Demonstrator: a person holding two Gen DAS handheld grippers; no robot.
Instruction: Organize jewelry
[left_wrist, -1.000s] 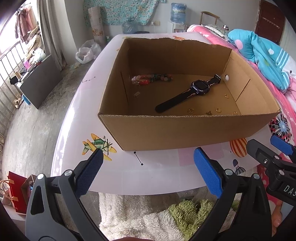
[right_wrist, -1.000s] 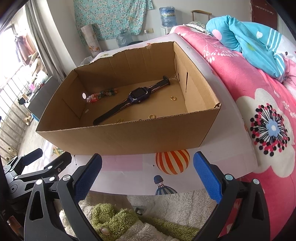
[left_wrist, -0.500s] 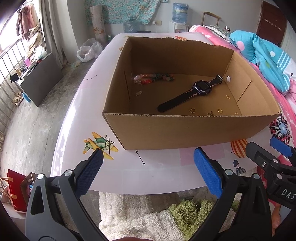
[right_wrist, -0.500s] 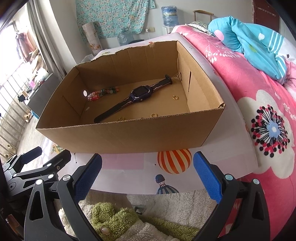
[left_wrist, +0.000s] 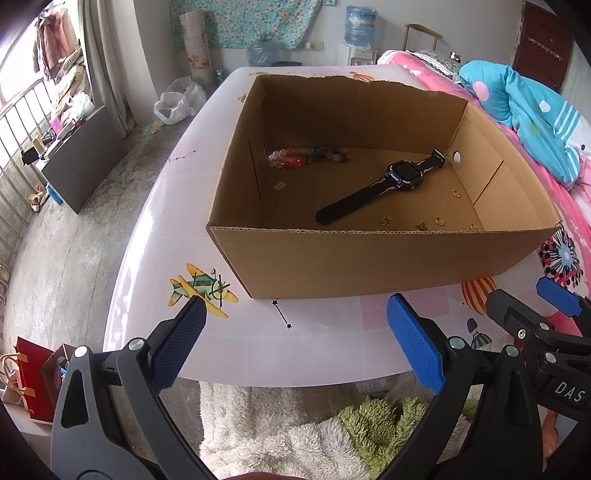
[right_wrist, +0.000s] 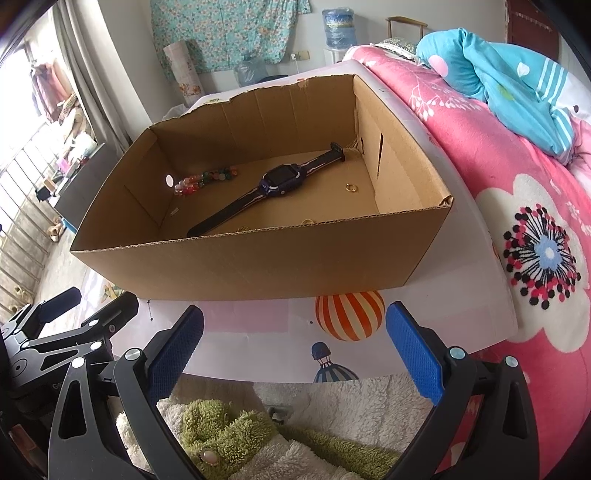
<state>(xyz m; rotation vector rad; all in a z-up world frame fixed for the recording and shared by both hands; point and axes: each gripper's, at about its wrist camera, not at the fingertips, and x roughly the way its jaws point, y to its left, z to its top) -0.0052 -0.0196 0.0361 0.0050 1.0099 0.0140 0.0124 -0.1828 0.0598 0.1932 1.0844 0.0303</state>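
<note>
An open cardboard box (left_wrist: 369, 262) is seen resting on the bench (left_wrist: 325, 332), whose pale top is printed with a small aeroplane (left_wrist: 201, 290) and a striped balloon (right_wrist: 349, 314). Inside the box, a dark smartwatch (left_wrist: 386, 186) is laid diagonally across the floor, its far strap end reaching the corner by the right wall. A string of multicoloured beads (left_wrist: 308, 157) is found near the far-left corner, well apart from the watch. Several small gold rings and trinkets (left_wrist: 439, 220) are scattered on the box floor close to the near wall, and one gold ring (right_wrist: 351, 187) is seen nearer the right wall. The left claw (left_wrist: 295, 343) is held released in front of the box, over the bench's near edge, with nothing between its blue pads (left_wrist: 179, 341). The right claw (right_wrist: 295, 347) is likewise spread wide and empty, just beside the left one. A pink floral bedspread (right_wrist: 517, 206) is visible to the right of the bench.
</note>
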